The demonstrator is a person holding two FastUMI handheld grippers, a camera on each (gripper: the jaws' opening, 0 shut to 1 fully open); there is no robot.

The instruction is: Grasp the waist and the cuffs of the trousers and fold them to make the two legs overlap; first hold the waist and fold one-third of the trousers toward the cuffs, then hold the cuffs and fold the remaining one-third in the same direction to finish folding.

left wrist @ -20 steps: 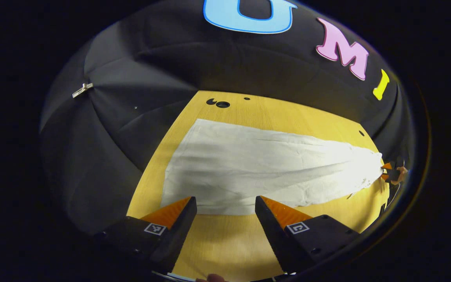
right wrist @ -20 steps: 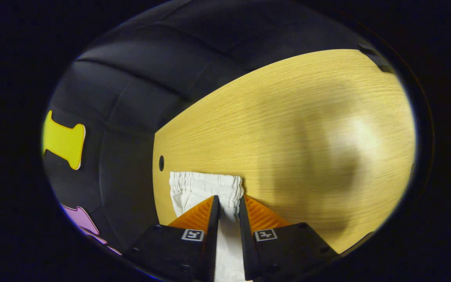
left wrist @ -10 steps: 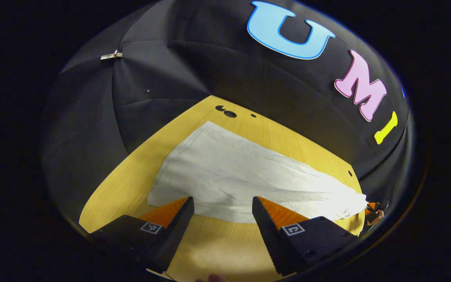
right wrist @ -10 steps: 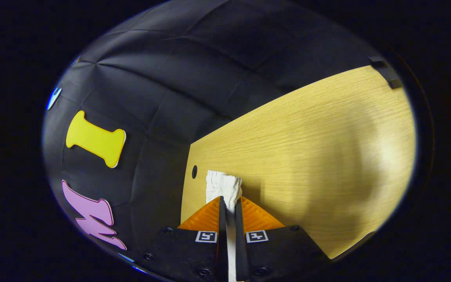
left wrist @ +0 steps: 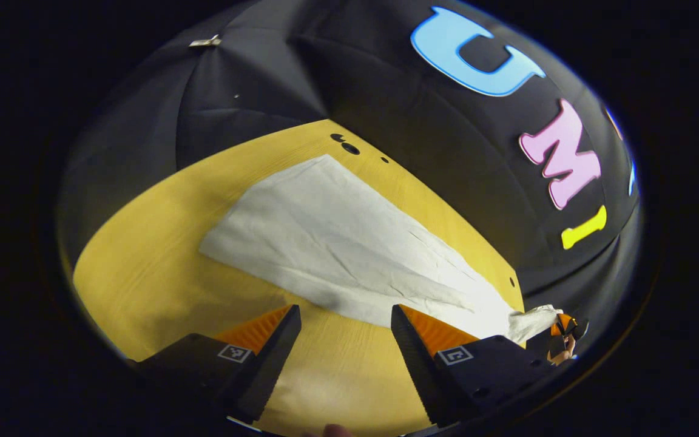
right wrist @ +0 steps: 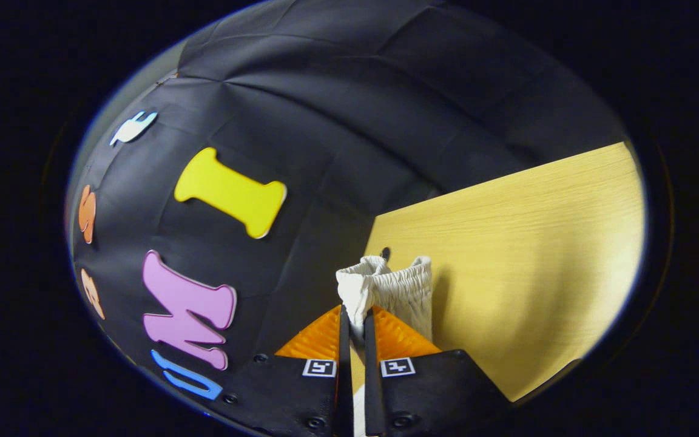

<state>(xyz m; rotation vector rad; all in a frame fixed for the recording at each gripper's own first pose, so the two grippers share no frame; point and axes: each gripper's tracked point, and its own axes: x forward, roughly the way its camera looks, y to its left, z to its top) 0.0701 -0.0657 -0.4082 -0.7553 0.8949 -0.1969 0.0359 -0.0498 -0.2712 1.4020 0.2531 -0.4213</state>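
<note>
Fingers of right gripper (right wrist: 354,315) pinching trousers' waist (right wrist: 386,288), left gripper (left wrist: 344,318) spread

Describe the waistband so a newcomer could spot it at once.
Start at the wooden table, near its corner by the black wall. The right gripper pinches a white bunch there: the waistband, the only gathered, ruffled edge on the otherwise flat trousers.

Trousers (left wrist: 337,243): plain off-white, faintly creased, no print; gathered waistband (right wrist: 386,285) same off-white, finely ribbed. Counter (left wrist: 155,285): yellow-tan wood grain with fine parallel streaks, few small dark holes (left wrist: 349,147) near far edge. Booth wall (right wrist: 355,109): black cloth.
</note>
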